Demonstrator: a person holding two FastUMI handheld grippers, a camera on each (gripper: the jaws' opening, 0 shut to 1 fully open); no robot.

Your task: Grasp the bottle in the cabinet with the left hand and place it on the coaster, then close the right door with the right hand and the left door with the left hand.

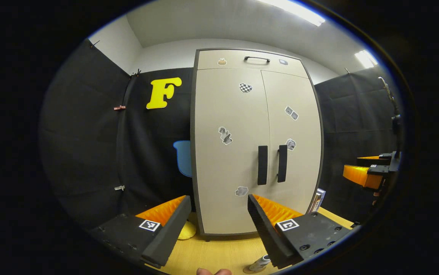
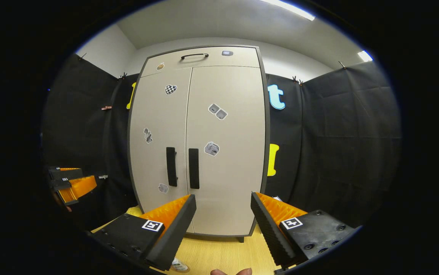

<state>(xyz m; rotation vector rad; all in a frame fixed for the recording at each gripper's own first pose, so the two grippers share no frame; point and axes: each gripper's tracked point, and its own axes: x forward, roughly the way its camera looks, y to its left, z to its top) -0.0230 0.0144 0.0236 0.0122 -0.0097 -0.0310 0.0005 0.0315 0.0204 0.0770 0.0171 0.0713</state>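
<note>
cabinet [image 1: 255,145] stands straight ahead of the left gripper [image 1: 219,225], both doors flat and closed, left door [image 1: 229,149] and right door [image 1: 294,141] meeting at two dark vertical handles [image 1: 262,165] that sit above and a little right of the gap between the jaws. left jaws wide apart, nothing between them but wooden tabletop [image 1: 219,252] and the cabinet's foot. bottle [image 1: 258,264] low at the frame's bottom edge, just beneath the inner side of the right-hand finger, outside the cabinet; it appears to rest on a coaster, only a sliver of which shows. a yellow object [image 1: 186,230] peeks past the left-hand finger at the cabinet's base.

right gripper [image 2: 223,225] also faces the closed cabinet [image 2: 200,141], jaws wide apart, empty. a small capped object [image 2: 179,265], probably the bottle, lies under the left-hand finger. the other gripper shows far left there, beyond the jaws.
</note>
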